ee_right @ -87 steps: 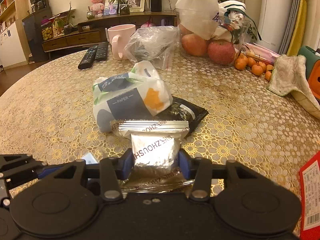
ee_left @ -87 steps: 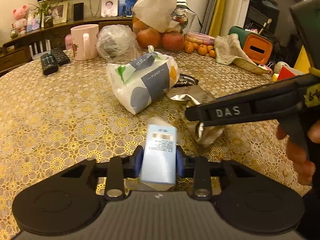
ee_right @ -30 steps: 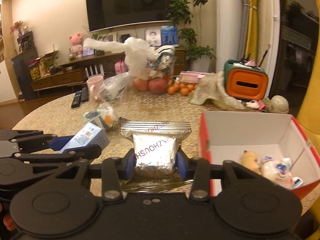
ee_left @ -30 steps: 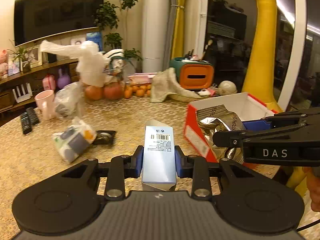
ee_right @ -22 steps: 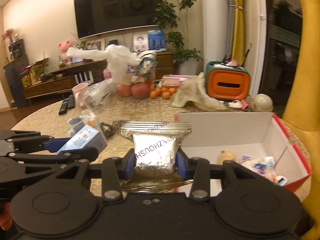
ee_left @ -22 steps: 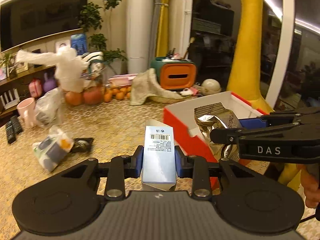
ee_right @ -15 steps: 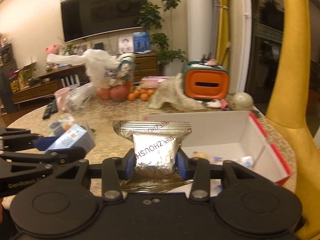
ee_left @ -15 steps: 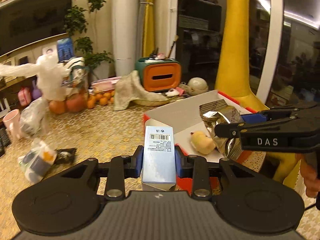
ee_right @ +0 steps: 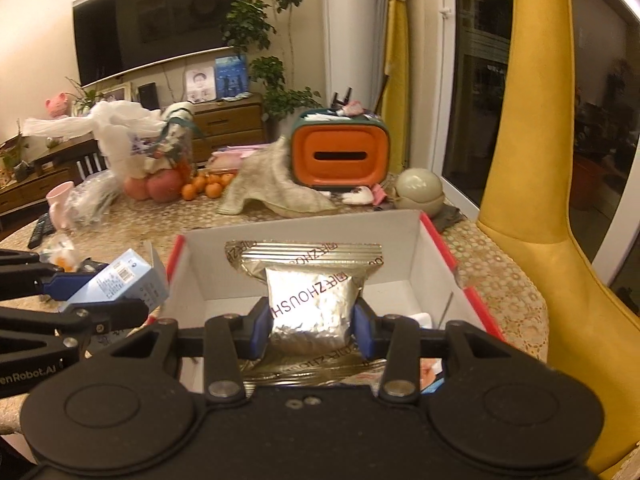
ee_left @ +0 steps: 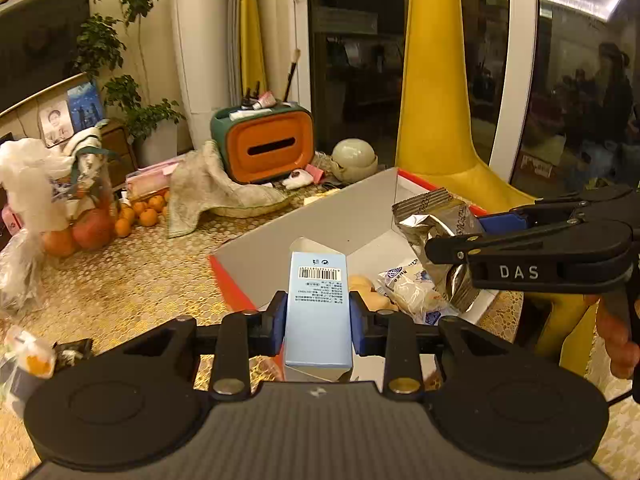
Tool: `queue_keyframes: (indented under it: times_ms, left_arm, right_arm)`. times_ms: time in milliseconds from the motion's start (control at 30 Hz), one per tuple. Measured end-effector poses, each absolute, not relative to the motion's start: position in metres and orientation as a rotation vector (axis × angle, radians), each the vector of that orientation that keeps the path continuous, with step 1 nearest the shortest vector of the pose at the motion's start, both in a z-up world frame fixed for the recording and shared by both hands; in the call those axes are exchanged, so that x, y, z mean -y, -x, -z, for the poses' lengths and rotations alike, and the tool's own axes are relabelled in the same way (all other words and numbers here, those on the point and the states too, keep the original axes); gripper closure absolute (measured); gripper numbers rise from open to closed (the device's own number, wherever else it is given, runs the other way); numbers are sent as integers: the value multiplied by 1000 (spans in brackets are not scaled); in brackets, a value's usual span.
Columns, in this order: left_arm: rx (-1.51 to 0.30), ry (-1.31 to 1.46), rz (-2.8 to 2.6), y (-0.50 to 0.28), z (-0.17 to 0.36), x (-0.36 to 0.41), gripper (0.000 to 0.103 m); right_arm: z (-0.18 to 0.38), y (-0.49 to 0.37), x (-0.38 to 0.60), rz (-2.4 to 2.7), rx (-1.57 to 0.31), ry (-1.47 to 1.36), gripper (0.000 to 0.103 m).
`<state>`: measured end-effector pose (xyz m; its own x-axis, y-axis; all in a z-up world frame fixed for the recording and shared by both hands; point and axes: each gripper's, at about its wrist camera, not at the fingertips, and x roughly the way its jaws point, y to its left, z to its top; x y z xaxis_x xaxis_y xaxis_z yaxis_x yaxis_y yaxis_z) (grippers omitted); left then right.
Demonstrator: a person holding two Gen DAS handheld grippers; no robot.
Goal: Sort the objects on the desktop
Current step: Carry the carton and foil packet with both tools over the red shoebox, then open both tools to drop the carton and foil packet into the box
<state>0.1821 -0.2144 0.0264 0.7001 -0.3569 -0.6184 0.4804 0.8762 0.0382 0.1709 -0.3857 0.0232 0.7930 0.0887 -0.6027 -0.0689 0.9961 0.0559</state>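
Though clear ahead, orange case (ee_right: 340, 156) beyond box (ee_right: 404, 240).

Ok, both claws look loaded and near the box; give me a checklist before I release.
1. Left claw gripping the blue carton: ok.
2. Right claw gripping the foil packet: ok.
3. Foil packet over the open red box: ok, the box floor shows behind it.
4. Blue carton over the box: not ok, in the right wrist view it sits just outside the left wall.
5. Free floor space in the box: ok, snacks lie at one end only.
6. Height above the box floor: cannot tell.
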Motion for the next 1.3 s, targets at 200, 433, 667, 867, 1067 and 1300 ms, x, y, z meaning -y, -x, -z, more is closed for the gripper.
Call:
queue_keyframes:
  times_ms: [200,433,667,867,1067,1300]
  left_arm:
    - [-691,-246,464,-209,-16,244,73]
    - [-829,-277,427,-249,8,266,73]
    - [-914,-304,413,-275,31,274,73]
    - [-929,-382,409,-276,43,284,73]
    - [-981,-397,439,-278,53,290,73]
    - [-994,-376,467,-273,56,289,70]
  right_arm:
    - [-7,-191,396,-67,-686,-45,62]
    - [8,-219,405,-54,-731,-28,62]
    - [21,-247,409,-39,-779,18,62]
    - [29,-267,409,-45,-811,20,62]
    - [35,-271,405,-69,-849,42,62]
    - [39,-270,405,-62,-868,35,58]
